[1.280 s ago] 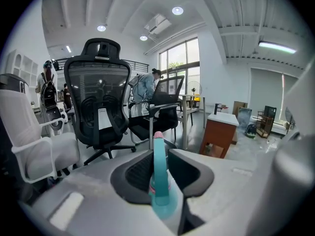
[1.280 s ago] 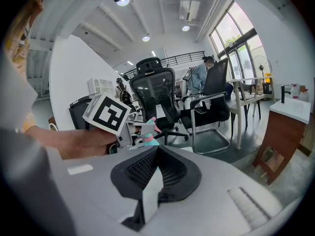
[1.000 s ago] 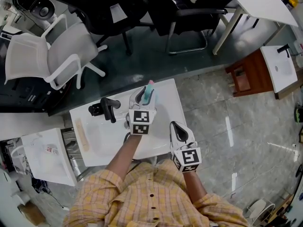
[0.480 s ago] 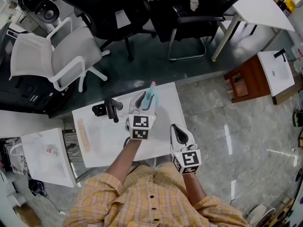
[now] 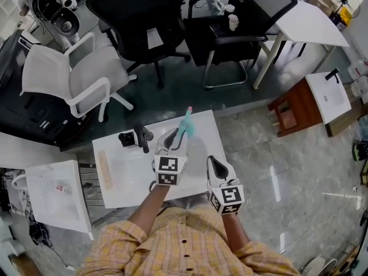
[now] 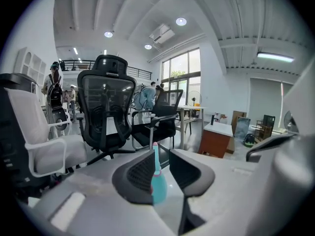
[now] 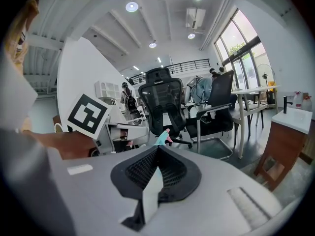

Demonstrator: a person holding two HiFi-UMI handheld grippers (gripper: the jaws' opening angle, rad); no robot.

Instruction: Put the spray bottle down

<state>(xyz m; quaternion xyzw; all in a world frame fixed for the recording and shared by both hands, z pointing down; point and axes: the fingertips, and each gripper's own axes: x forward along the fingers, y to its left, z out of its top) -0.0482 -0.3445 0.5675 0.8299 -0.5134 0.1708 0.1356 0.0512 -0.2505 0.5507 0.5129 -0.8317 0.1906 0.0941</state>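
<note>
The teal spray bottle [image 5: 186, 125] with a pink tip stands upright on the white tabletop [image 5: 201, 148], near its far edge. My left gripper [image 5: 176, 138] is just behind it and open. Its jaws have just been closing, but the pads do not press on anything. In the left gripper view the spray bottle [image 6: 158, 187] shows in the gap at the fingertips of the left gripper [image 6: 162, 163]. My right gripper [image 5: 217, 164] hovers over the table's near right corner, shut and empty. In the right gripper view the jaws of the right gripper [image 7: 160, 156] meet, and the spray bottle [image 7: 161, 137] stands beyond them.
A black faucet-like fixture [image 5: 141, 137] stands on the tabletop left of the bottle, and a pale wooden strip [image 5: 104, 167] lies at the left edge. Office chairs [image 5: 75, 76] crowd the floor beyond. A wooden cabinet with a white basin [image 5: 326, 96] stands at the right.
My left gripper has drawn back from the spray bottle toward the person and risen; the bottle stays standing on the table. The right gripper has lifted slightly.
</note>
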